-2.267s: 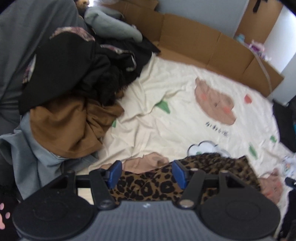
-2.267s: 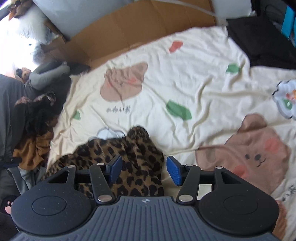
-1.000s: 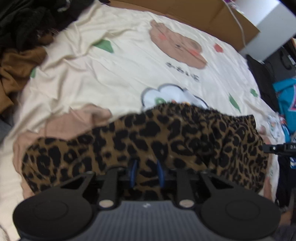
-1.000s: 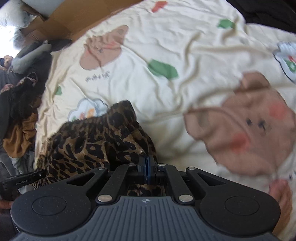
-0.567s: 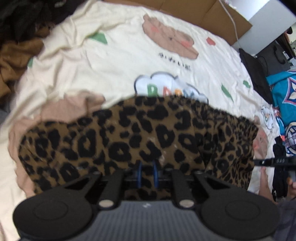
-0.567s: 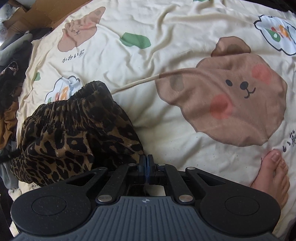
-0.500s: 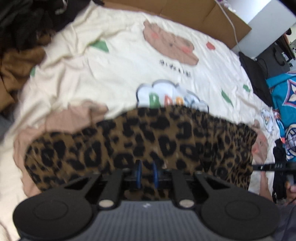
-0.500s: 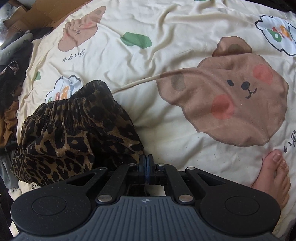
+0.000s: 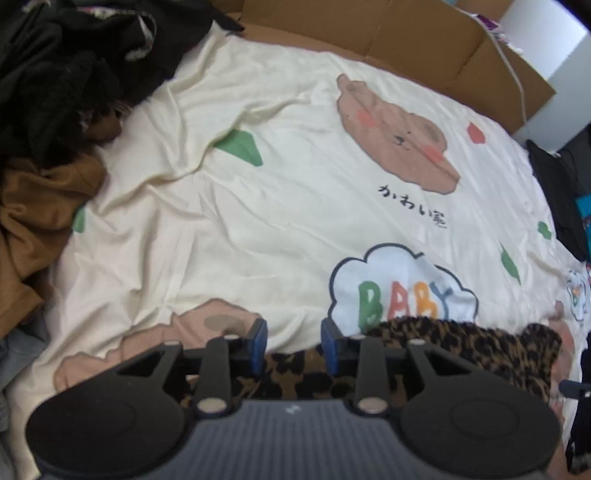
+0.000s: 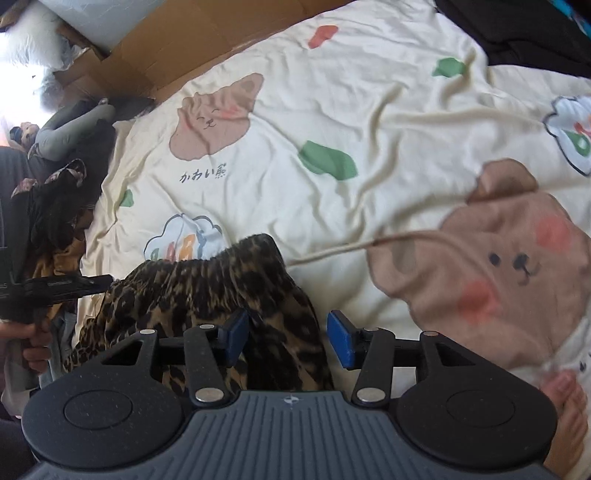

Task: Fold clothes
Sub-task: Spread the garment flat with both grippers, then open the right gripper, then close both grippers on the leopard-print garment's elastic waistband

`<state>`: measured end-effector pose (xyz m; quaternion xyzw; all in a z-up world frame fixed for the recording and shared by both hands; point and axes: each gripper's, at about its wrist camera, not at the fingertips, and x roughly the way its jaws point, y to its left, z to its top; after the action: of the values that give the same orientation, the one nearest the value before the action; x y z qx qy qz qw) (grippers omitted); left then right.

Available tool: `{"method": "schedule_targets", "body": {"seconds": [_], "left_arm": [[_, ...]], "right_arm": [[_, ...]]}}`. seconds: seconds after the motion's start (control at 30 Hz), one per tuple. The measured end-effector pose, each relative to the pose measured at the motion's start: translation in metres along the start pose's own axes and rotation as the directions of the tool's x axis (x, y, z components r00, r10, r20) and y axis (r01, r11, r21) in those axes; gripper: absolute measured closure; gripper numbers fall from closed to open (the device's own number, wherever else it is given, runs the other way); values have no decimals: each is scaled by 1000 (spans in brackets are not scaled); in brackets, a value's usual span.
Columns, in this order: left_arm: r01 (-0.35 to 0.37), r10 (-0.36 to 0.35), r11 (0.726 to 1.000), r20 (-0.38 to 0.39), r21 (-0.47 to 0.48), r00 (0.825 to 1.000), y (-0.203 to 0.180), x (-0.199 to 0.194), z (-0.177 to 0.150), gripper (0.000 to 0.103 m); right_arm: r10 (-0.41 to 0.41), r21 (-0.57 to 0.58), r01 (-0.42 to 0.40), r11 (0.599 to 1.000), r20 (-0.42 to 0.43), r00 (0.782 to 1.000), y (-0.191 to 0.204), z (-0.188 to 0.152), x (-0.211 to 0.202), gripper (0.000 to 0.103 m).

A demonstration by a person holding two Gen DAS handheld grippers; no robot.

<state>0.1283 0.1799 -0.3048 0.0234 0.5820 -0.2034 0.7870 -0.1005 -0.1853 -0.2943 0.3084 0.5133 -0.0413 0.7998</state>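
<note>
A leopard-print garment (image 10: 207,295) lies bunched on a cream bedsheet (image 10: 369,122) printed with bears. In the left wrist view it (image 9: 461,343) lies at the lower right, reaching under the fingers. My left gripper (image 9: 293,345) is open and empty just above the garment's near edge. My right gripper (image 10: 286,336) is open and empty, with the garment's right end under its left finger. The left gripper also shows in the right wrist view (image 10: 55,288) at the garment's left end.
A pile of black, brown and grey clothes (image 9: 44,129) lies at the sheet's left edge. Cardboard (image 9: 388,40) lines the far side. Dark clothing (image 10: 524,33) lies at the far right. A bare foot (image 10: 565,406) rests on the sheet at the lower right.
Both grippers have opened and let go of the leopard garment. It has dropped from its lifted, spread position and now lies bunched on the sheet.
</note>
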Motion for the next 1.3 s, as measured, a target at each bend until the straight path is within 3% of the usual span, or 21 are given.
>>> {"method": "schedule_targets", "body": {"seconds": [0.13, 0.23, 0.63, 0.67, 0.73, 0.77, 1.0, 1.13, 1.3], "left_arm": [[4, -5, 1000, -32, -15, 999, -4, 18, -4, 67], [5, -6, 1000, -32, -27, 999, -3, 21, -7, 67], [29, -30, 999, -25, -45, 999, 12, 15, -14, 66], [32, -33, 998, -25, -49, 999, 13, 15, -15, 66], [40, -41, 998, -25, -52, 999, 14, 16, -17, 66], [44, -45, 998, -24, -53, 999, 14, 16, -18, 67], [64, -64, 997, -8, -43, 998, 17, 10, -19, 66], [87, -86, 993, 16, -78, 996, 21, 8, -23, 57], [135, -134, 986, 17, -96, 991, 9, 6, -36, 56]], "right_arm": [[0, -53, -2, 999, -44, 999, 17, 1, 20, 43], [-51, -119, 46, 992, -42, 998, 30, -1, 32, 43], [-105, -156, 95, 983, -57, 993, 52, 12, 61, 43], [-113, -164, 102, 981, -63, 992, 53, 12, 66, 47], [-126, -174, 109, 979, -91, 988, 51, 12, 76, 84], [-128, -173, 109, 979, -104, 986, 49, 12, 78, 93], [-112, -215, 84, 973, -124, 986, 46, 23, 44, 97], [-109, -206, 85, 975, -108, 988, 42, 32, 13, 98], [-123, -179, 104, 978, -94, 988, 38, 22, -8, 98]]}}
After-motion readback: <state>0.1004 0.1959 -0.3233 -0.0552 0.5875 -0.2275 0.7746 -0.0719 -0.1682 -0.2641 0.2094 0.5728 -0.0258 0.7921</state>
